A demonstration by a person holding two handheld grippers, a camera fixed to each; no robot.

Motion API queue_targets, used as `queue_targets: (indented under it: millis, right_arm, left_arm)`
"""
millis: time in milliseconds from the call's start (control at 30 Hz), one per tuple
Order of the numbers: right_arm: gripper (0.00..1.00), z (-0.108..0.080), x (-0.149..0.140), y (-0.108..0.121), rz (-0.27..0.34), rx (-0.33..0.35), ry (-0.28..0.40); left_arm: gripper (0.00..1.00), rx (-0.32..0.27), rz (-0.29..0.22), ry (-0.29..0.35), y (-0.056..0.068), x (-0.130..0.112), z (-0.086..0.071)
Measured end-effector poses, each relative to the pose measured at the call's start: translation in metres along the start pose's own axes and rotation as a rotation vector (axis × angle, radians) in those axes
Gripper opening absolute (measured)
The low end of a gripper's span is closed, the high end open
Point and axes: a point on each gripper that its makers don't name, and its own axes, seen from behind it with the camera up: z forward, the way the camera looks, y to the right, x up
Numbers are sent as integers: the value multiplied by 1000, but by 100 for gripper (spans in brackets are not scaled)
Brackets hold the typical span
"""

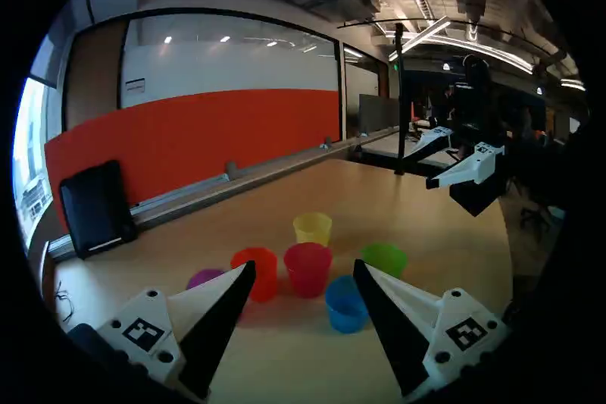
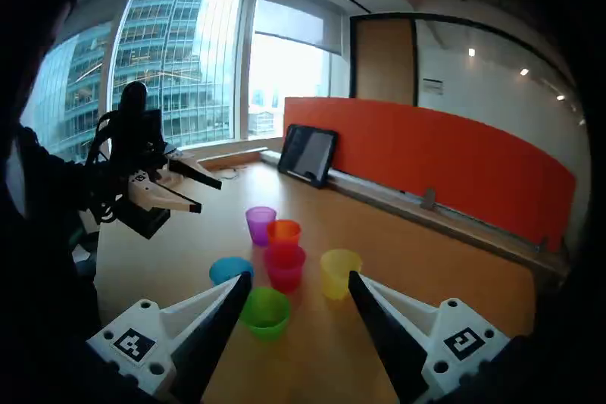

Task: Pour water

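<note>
We held left gripper (image 1: 303, 263) and right gripper (image 2: 298, 274) with fingers (image 1: 220, 313) apart, empty; the pink cup (image 1: 307, 267) stood straight ahead between both pairs.

Six are standing just ahead of the right gripper (image 2: 298, 276): one purple cup (image 2: 260, 222), one orange cup (image 2: 284, 231), one pink cup (image 2: 285, 266), one yellow cup (image 2: 339, 271), one blue cup (image 2: 229, 269), one green cup (image 2: 265, 311). One tablet (image 2: 307, 154) is leaning beyond them.
</note>
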Motion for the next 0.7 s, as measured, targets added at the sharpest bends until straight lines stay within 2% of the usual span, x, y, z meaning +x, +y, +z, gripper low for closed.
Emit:
queue_targets:
  millis: [367, 700]
  right_arm:
    - [100, 13, -29, -13, -34, 69, -65]
    - [100, 25, -55, -18, -37, 123, -123]
  left_arm:
    - [96, -73, 18, -81, 23, -37, 14]
    - [96, -136, 8, -148, 37, -65, 24]
